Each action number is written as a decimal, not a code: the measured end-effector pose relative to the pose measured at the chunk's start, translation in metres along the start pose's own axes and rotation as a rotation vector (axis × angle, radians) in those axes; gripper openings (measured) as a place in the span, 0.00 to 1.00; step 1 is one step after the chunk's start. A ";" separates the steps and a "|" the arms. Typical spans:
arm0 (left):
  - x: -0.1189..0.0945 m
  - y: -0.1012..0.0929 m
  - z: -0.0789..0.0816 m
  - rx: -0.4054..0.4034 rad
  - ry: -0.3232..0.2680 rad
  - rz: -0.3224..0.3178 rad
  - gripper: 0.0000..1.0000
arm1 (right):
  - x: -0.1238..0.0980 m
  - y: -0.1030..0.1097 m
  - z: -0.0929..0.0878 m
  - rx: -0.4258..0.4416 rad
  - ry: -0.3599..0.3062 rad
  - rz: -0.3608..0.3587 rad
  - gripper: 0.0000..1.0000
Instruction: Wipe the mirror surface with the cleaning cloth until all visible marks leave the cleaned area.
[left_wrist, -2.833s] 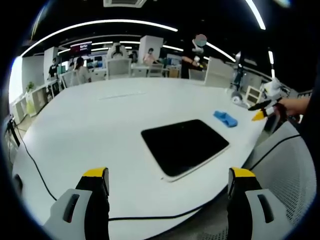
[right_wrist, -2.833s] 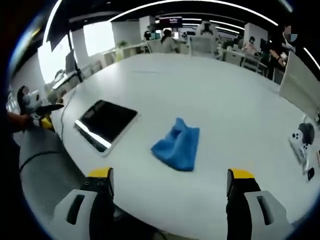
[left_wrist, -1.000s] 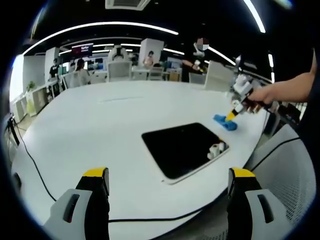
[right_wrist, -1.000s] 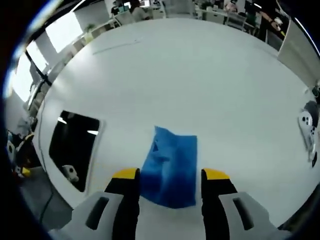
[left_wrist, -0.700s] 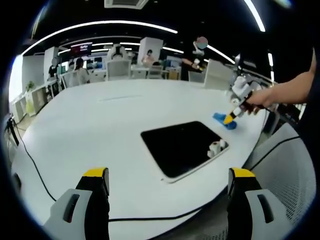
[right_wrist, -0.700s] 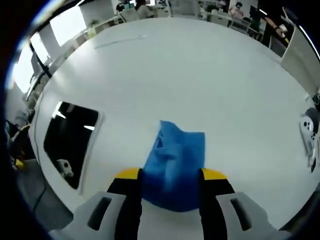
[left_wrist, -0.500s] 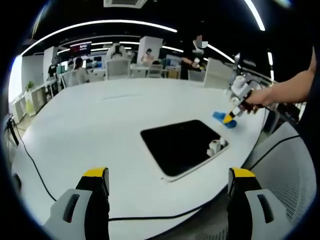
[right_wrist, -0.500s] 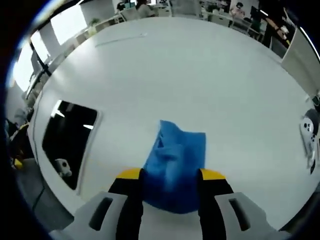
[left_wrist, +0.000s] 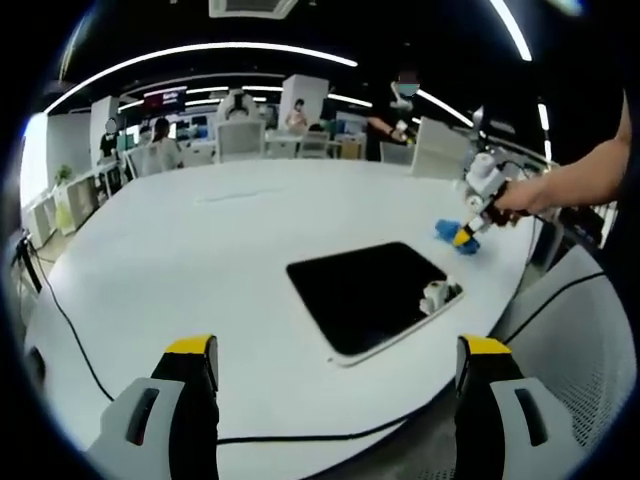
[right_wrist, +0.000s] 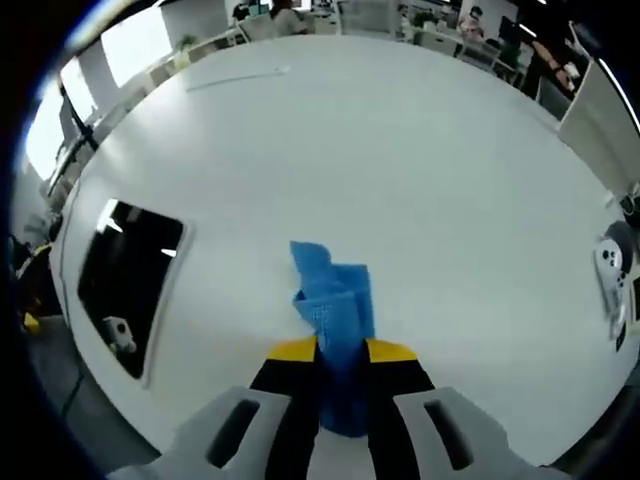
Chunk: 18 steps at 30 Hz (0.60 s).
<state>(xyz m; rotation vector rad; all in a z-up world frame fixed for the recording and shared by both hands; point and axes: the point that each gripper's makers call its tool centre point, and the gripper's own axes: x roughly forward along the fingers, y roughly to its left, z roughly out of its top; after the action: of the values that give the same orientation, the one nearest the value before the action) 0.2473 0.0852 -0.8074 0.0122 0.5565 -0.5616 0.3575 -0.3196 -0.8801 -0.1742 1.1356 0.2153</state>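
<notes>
Left gripper view: your left tongs (left_wrist: 335, 365) spread wide apart, holding nothing, above near edge of white counter (left_wrist: 180, 250). Dark mirror (left_wrist: 372, 292) flat on counter ahead. Beyond it, your right tongs (left_wrist: 462, 238) at blue cleaning cloth (left_wrist: 452, 236).

Right gripper view: right tongs (right_wrist: 342, 352) clamped on cleaning cloth (right_wrist: 335, 300), bunched on counter (right_wrist: 400, 170). Mirror (right_wrist: 125, 280) well left.
</notes>
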 end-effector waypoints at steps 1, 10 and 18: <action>0.000 0.001 -0.002 0.001 0.010 0.005 0.99 | 0.000 0.000 0.000 -0.026 0.000 -0.002 0.09; -0.003 0.020 -0.004 0.038 0.026 0.106 1.00 | -0.001 0.002 -0.002 -0.005 -0.017 0.061 0.04; -0.001 0.019 -0.012 0.025 0.048 0.090 1.00 | -0.002 0.002 -0.004 0.004 -0.066 0.093 0.03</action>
<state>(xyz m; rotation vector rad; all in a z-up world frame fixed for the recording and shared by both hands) 0.2508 0.1039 -0.8195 0.0744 0.5927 -0.4816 0.3524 -0.3185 -0.8797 -0.1098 1.0793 0.2996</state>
